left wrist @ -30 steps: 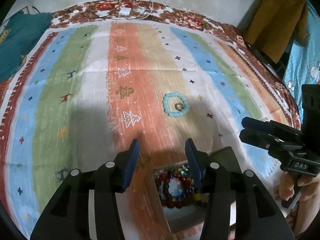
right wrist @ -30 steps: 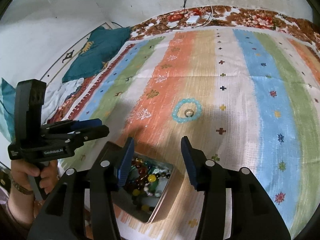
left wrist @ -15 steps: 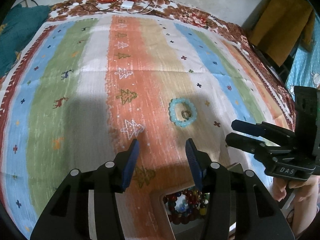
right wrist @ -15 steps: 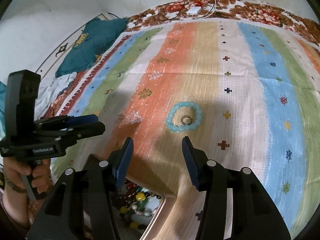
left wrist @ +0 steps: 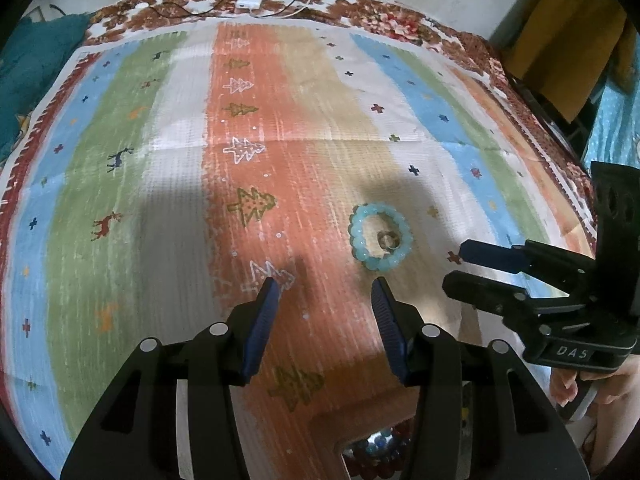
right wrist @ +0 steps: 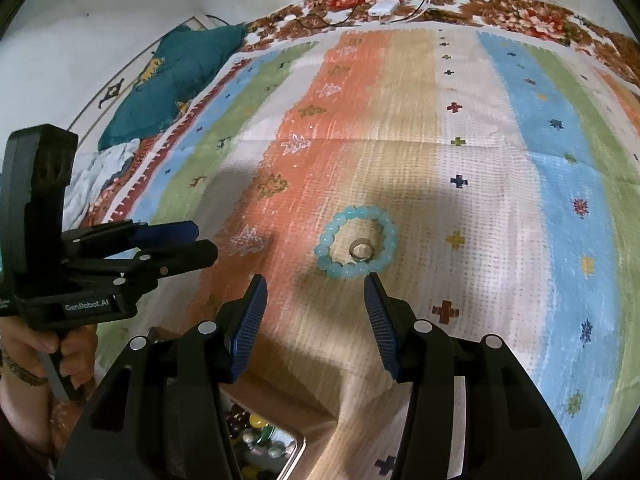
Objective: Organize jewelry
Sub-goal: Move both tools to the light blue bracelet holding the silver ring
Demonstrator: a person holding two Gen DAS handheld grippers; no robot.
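The left claw (left wrist: 324,294) was held wide open with nothing between its blue-padded fingers (left wrist: 262,324), poised above the striped mat (left wrist: 160,184). The right claw (right wrist: 312,290) was likewise spread wide and gripped nothing, its right fingertip lying just short of the near edge of the bead bracelet (right wrist: 356,242). Each claw was seen from the other's camera, off to the side, and both were kept apart from the jewelry.

One turquoise bead bracelet was laid flat on the mat, at the border of the orange and tan stripes, ahead of both claws. Being a closed ring, it showed no clear pointing direction; in the left wrist view it (left wrist: 380,238) appeared slightly oval, its longer axis running from near-right to far-left. One small metal ring (right wrist: 362,249) was lying flat inside the bracelet, toward its near-right side; whether the two touched could not be told.

One open box (right wrist: 298,446) was partly seen at the bottom edge of both views, beneath the claws, with mixed colored beads (right wrist: 256,428) inside; their number could not be counted.

One white adapter (left wrist: 249,0) with cables was resting on the floral border at the far end.
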